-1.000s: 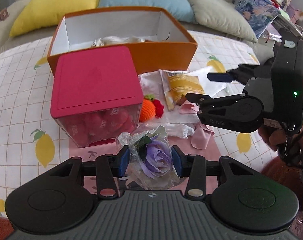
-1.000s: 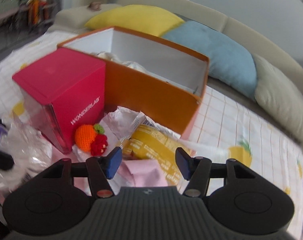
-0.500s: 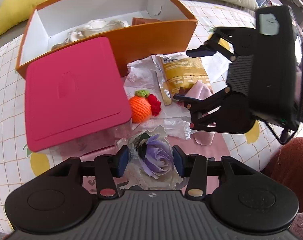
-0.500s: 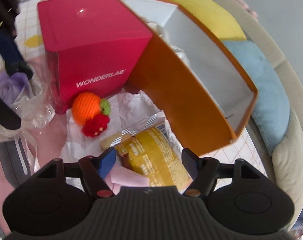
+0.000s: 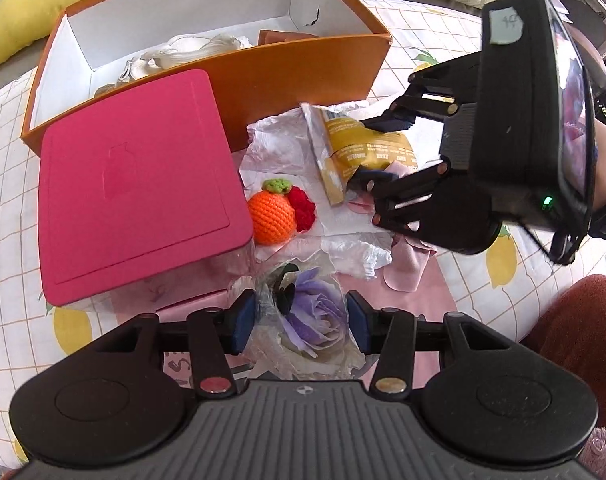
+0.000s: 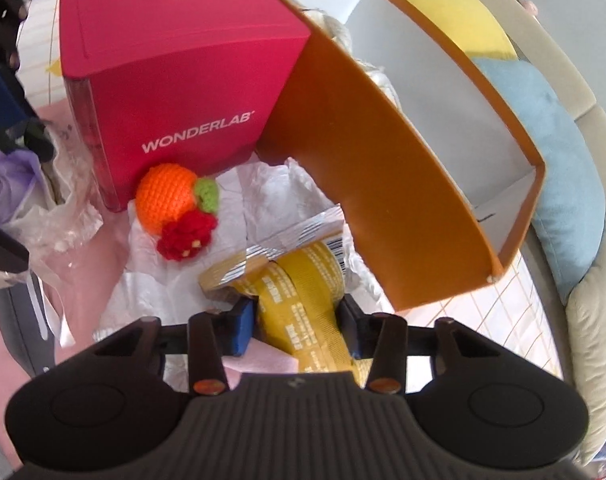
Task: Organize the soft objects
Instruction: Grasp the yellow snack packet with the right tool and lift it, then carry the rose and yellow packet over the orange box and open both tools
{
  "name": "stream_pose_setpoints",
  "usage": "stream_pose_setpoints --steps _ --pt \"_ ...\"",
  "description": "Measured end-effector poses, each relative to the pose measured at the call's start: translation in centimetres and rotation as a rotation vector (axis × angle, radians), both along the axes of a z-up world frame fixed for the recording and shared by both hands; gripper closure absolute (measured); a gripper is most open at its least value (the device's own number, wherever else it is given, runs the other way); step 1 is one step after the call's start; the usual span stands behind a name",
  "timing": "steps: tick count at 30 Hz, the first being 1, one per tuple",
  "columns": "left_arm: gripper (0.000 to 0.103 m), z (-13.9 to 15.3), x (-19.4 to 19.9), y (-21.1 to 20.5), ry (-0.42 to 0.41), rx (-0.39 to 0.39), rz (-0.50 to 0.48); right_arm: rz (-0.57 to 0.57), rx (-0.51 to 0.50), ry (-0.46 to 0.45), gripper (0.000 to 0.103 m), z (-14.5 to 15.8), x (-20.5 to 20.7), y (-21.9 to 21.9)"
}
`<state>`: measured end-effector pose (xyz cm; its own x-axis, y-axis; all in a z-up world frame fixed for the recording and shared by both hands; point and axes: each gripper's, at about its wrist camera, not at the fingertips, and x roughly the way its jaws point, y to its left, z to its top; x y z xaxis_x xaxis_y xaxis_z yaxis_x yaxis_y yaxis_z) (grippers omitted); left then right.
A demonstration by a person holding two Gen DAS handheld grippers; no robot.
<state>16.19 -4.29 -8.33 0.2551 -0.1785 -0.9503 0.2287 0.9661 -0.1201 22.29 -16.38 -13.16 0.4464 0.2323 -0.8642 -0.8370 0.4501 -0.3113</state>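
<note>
My left gripper [image 5: 299, 326] is shut on a purple fabric rose in clear wrap [image 5: 315, 320], held low over the pink mat. My right gripper [image 6: 297, 330] is closed around a yellow snack pouch [image 6: 299, 292]; it also shows in the left wrist view [image 5: 367, 146] with the right gripper [image 5: 367, 152] over it. A crocheted orange with a red berry [image 5: 279, 210] lies on white crumpled paper [image 5: 279, 140] between the pouch and the red box. The open orange box [image 5: 303, 68] behind holds white soft items [image 5: 183, 54].
A red-lidded WONDERLAB box [image 5: 135, 176] stands left of the orange, against the orange box's front wall. A pink cloth [image 5: 407, 268] lies under the right gripper. Yellow, blue and beige cushions [image 6: 563, 184] line the sofa behind. The lemon-print cloth [image 5: 483, 272] covers the surface.
My right gripper has dropped onto the yellow pouch and its fingers have narrowed from wide open to gripping it. My left gripper keeps the rose and has shifted slightly.
</note>
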Motion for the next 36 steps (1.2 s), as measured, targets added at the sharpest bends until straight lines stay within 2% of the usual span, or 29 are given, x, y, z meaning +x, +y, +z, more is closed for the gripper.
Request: stream_pose_setpoints --steps 3,7,14,21,25,30,33,36 --pt "0.048 0.0 -0.4 0.5 -0.005 -0.011 0.023 -0.031 0.035 -0.014 0.068 0.7 -0.3 -0.7" --pt "0.049 0.3 -1.1 1.0 -0.015 -0.013 0.033 -0.070 0.096 -0.045 0.069 2.4 -0.7 -1.6" --pt "0.050 1.0 -3.4 2.0 -0.067 -0.044 0.063 -0.279 0.338 0.052 0.068 6.9 -0.5 -5.0" --pt "0.051 3.1 -6.6 3.8 -0.160 -0.114 0.070 -0.531 0.632 0.113 0.068 10.4 -3.2 -9.1" --pt "0.051 5.5 -8.4 4.9 -0.234 -0.210 0.073 -0.608 0.681 0.106 0.068 11.1 -5.7 -9.6" --pt "0.051 9.1 -9.0 6.1 -0.365 -0.315 0.097 -0.643 0.725 0.119 0.068 11.7 -7.9 -8.9" --pt "0.051 11.2 -8.3 6.5 -0.458 -0.321 0.106 -0.623 0.730 0.101 0.068 12.3 -8.2 -7.9" --pt "0.051 12.8 -6.9 6.7 -0.537 -0.278 0.110 -0.592 0.745 0.075 0.068 13.8 -7.9 -6.8"
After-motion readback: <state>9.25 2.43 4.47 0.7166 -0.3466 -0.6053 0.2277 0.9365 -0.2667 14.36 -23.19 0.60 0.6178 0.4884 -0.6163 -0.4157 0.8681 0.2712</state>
